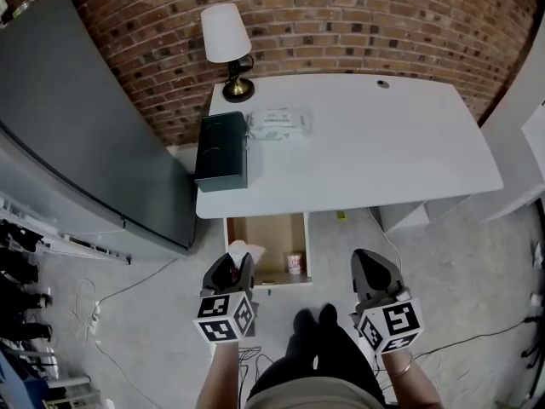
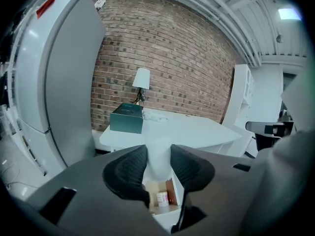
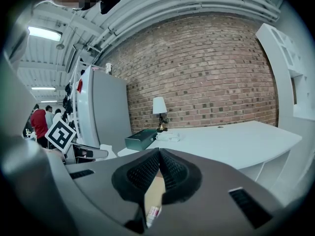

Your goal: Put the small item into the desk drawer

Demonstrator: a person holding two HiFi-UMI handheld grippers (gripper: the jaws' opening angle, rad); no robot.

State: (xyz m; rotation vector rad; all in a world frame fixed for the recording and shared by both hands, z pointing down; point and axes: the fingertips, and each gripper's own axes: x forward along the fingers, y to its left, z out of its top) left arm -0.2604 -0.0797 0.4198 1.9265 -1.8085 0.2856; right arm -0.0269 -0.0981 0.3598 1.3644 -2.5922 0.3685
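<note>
Brick wall backs the white desk (image 1: 358, 143) whose drawer (image 1: 266, 239) stands open: your left gripper (image 1: 230, 264) is clamped on the small white item (image 1: 242, 249) just short of the drawer, your right gripper (image 1: 370, 262) is closed on nothing, and lowering and release are judged to be left.

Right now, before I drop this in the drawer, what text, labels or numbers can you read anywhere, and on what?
No text reads clearly.
Pack on the desk: print too small to read.
Small bottle in the open drawer: red label, blurred.
Marker cubes: black-and-white square patterns only, no letters.
Dark green box: no print visible.
</note>
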